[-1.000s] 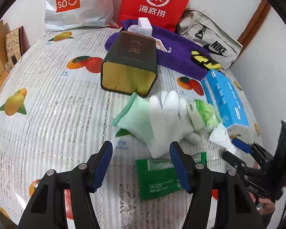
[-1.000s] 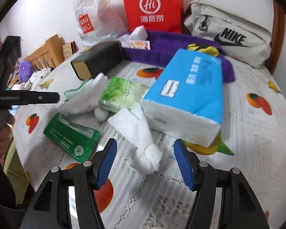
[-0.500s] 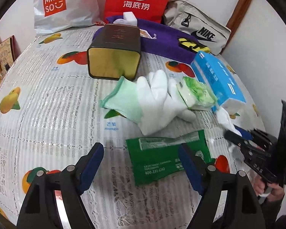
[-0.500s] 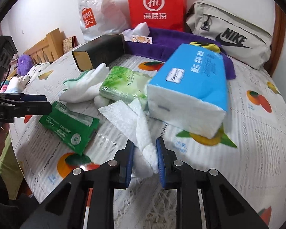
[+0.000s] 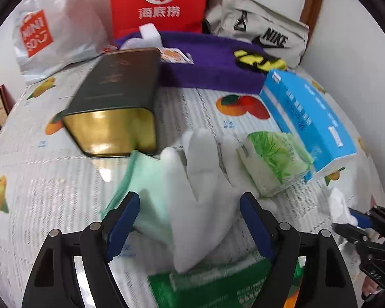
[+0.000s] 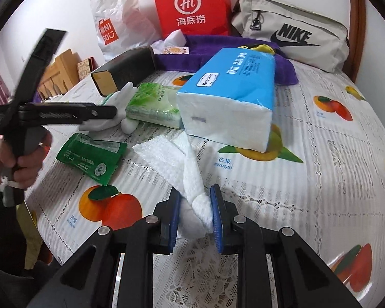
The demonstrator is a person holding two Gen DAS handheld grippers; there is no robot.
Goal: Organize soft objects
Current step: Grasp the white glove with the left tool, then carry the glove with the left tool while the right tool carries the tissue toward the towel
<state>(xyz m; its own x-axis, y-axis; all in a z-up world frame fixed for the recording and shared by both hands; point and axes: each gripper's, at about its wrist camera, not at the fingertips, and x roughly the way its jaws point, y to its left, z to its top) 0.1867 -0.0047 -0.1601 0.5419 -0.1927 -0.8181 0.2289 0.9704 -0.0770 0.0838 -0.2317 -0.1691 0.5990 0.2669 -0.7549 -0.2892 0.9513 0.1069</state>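
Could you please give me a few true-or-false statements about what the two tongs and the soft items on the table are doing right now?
1. The right tongs are shut on the white tissue. True.
2. The left tongs are clamped shut. False: they stand open around the white glove.
3. The blue tissue pack is inside the red bag. False: it lies on the tablecloth.
4. The green sachet lies flat on the tablecloth. True.

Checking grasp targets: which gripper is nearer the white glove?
Left. The left gripper is open with the white glove between its fingers, pads not pressing. The right gripper is off to the side, shut on a crumpled white tissue.
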